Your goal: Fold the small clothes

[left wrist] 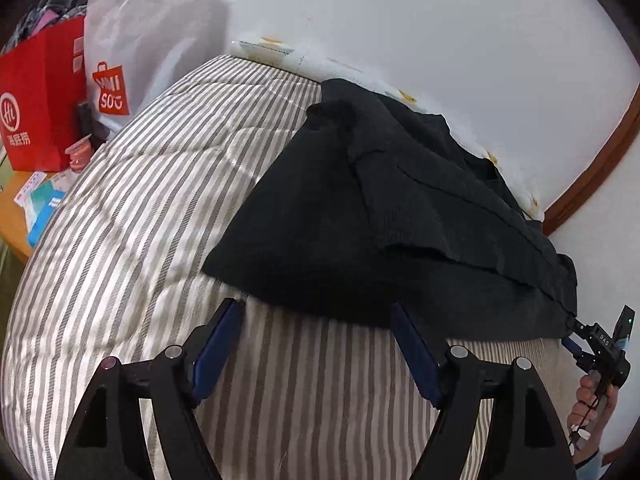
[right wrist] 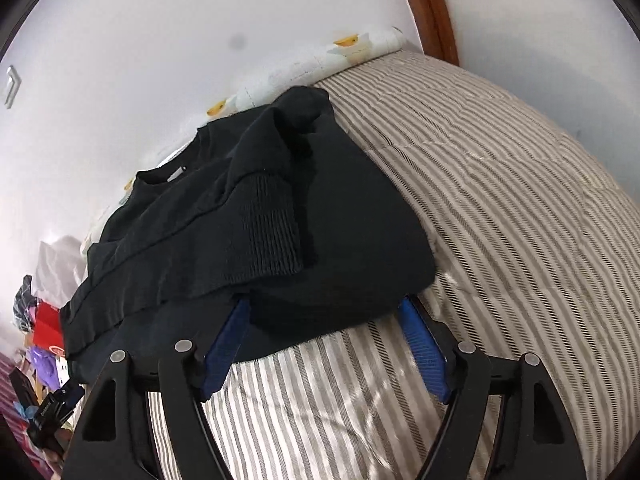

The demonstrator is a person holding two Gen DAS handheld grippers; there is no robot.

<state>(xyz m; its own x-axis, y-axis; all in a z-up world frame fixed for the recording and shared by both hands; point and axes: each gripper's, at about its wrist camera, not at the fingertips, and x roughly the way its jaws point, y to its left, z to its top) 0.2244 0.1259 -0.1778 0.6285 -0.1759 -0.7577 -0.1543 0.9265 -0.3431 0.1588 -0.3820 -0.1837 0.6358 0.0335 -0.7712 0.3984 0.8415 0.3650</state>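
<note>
A black knit sweater (left wrist: 360,208) lies on the striped bed cover (left wrist: 160,184), sleeves folded over the body; it also shows in the right wrist view (right wrist: 248,208), ribbed cuff on top. My left gripper (left wrist: 318,308) is open, its blue fingertips at the sweater's near hem, one pad beside the left corner. My right gripper (right wrist: 326,304) is open, both blue pads at the hem, the fabric edge lying over their tips. The right gripper also shows in the left wrist view (left wrist: 570,330) at the sweater's far right corner.
A red paper bag (left wrist: 40,96) and a white shopping bag (left wrist: 140,40) stand at the left beside the bed. A white duck-print pillow (right wrist: 352,52) lies along the wall. A brown wooden frame (right wrist: 432,8) runs up the wall. Clutter (right wrist: 44,340) sits at the left.
</note>
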